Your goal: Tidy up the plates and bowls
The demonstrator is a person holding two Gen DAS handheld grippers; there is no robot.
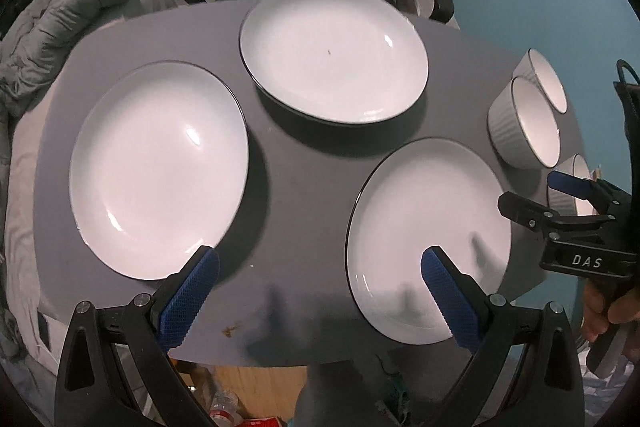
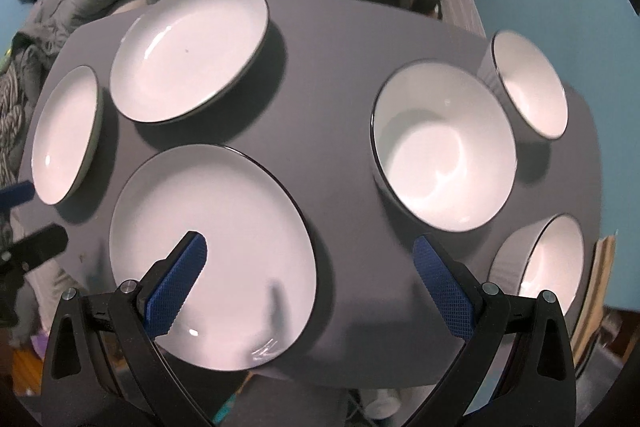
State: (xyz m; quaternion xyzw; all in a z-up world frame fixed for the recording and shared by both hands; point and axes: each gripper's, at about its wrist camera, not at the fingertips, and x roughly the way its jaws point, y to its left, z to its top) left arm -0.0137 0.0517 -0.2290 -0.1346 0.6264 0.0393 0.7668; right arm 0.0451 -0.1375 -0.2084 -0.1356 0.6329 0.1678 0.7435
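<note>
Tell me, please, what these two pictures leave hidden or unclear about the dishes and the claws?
- Nearest bowl, left wrist view: mostly hidden behind the right claw.
- Far bowl, right wrist view: motion-blurred, rim detail unclear.
- Left plate, right wrist view: squeezed at the fisheye edge, shape distorted.
- Left claw, right wrist view: cut off by the left edge; only finger ends show.
- Near plate, right wrist view: one blue finger covers part of it.

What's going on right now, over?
Left tool open, empty. Right tool open, empty, over near plate. Three plates, three bowls spread on grey table, none stacked. Nothing in the way.
</note>
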